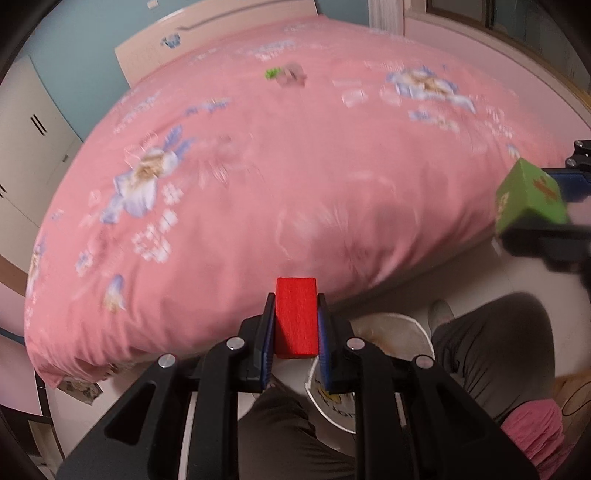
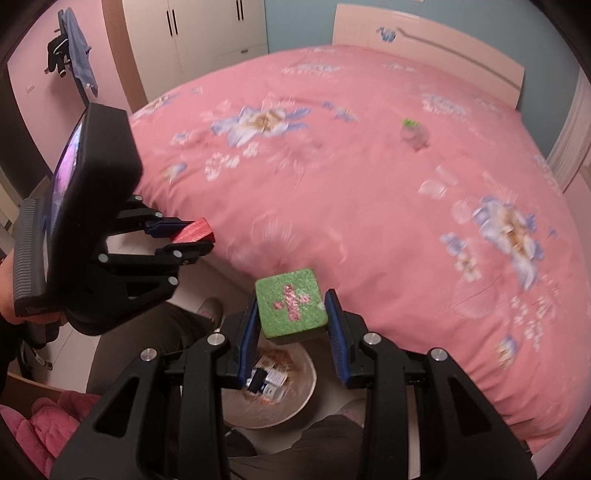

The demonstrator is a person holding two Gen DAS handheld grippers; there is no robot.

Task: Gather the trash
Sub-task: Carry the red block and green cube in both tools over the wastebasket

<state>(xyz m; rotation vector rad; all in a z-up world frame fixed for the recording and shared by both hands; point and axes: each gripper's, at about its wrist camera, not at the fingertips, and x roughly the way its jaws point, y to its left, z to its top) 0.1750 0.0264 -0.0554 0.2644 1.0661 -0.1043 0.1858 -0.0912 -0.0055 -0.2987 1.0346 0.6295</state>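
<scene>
My left gripper (image 1: 295, 325) is shut on a red block (image 1: 296, 317), held over the floor at the edge of the pink bed. It also shows in the right wrist view (image 2: 192, 236) with the red block (image 2: 194, 230). My right gripper (image 2: 291, 314) holds a green cube (image 2: 291, 306) with a pink glitter cross between its blue pads; the cube touches the left pad, with a small gap at the right pad. The cube (image 1: 528, 195) shows at the right in the left wrist view. A round trash bin (image 2: 295, 402) with scraps in it stands on the floor right below the cube.
A pink floral quilt (image 2: 369, 192) covers the bed. A small pink and green object (image 2: 413, 134) and white paper scraps (image 2: 437, 182) lie on it. The person's legs (image 1: 491, 347) flank the bin. White wardrobes (image 2: 207, 29) stand at the back.
</scene>
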